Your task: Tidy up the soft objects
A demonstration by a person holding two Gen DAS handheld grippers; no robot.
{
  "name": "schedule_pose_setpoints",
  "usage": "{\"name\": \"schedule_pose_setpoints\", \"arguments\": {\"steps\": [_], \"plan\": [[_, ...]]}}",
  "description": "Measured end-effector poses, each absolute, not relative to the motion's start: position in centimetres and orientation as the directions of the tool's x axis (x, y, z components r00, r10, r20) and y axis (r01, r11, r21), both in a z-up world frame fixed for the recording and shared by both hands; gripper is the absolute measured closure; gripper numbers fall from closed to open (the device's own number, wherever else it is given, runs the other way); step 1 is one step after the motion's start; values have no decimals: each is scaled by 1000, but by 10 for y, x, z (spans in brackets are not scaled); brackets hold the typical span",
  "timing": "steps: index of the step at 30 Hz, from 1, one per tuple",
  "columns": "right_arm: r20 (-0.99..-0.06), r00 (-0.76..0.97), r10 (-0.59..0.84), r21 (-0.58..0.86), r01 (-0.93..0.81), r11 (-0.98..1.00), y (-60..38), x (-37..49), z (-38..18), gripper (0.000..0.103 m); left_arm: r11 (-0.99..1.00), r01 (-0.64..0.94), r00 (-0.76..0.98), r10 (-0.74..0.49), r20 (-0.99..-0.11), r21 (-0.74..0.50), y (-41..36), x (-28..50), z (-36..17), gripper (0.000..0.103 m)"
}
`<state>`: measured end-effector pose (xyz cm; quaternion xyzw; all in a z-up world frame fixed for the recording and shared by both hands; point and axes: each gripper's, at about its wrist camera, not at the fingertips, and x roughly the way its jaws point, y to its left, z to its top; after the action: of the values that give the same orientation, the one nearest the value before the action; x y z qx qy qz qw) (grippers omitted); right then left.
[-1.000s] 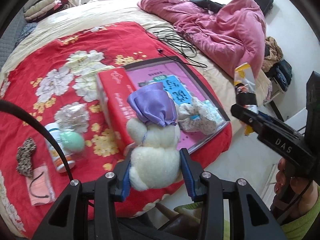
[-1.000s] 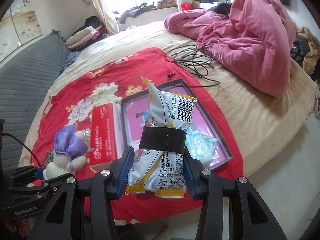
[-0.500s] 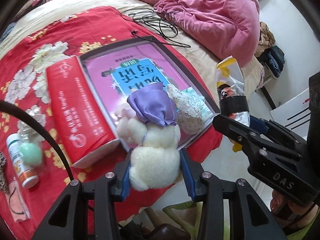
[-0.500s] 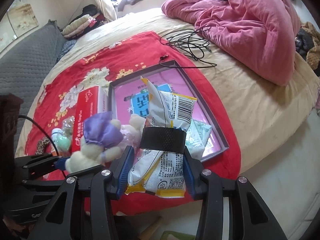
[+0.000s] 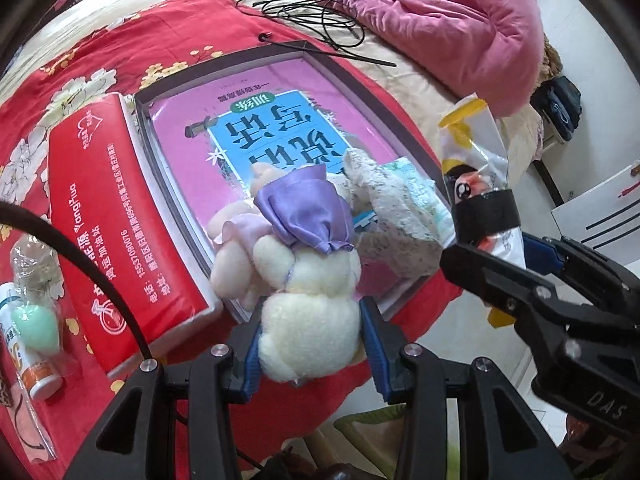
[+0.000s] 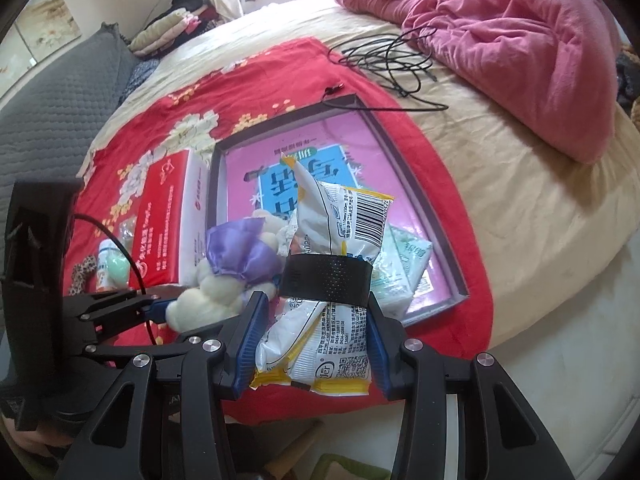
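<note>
Left gripper (image 5: 310, 332) clamps plush toy (image 5: 308, 312); right gripper (image 6: 312, 332) clamps wipes pack (image 6: 328, 280) (may collide above tray (image 6: 420, 200), frame centre).

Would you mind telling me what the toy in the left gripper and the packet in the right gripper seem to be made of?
The plush toy looks like cream fleece, fuzzy and matte, with a shiny, satin-like purple cloth cap. The packet looks like glossy printed plastic film: it crinkles and catches light. The black band around it might be fabric tape.

Left gripper (image 5: 310, 344) and right gripper (image 6: 312, 344) both clamped.
</note>
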<state>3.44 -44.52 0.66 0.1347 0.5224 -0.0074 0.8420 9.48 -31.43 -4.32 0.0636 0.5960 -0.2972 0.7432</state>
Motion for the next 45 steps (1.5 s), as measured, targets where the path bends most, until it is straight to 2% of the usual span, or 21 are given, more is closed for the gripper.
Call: {"name": "schedule_pose_setpoints", "arguments": {"steps": [13,26,45], "plan": [[-897,405,178,248,128,960,-435,60,-17,55,821,512,109,-352,-930,-251,-313,100,-60,60],[-919,367,146,203,123,971,-435,89,-37,55,824,506,110,-356,-928,-256,-313,100,-60,59],[-899,415,141,216,142,966,-437,96,-47,54,831,498,117,-346,-931,-247,-314,99,-62,59]]}}
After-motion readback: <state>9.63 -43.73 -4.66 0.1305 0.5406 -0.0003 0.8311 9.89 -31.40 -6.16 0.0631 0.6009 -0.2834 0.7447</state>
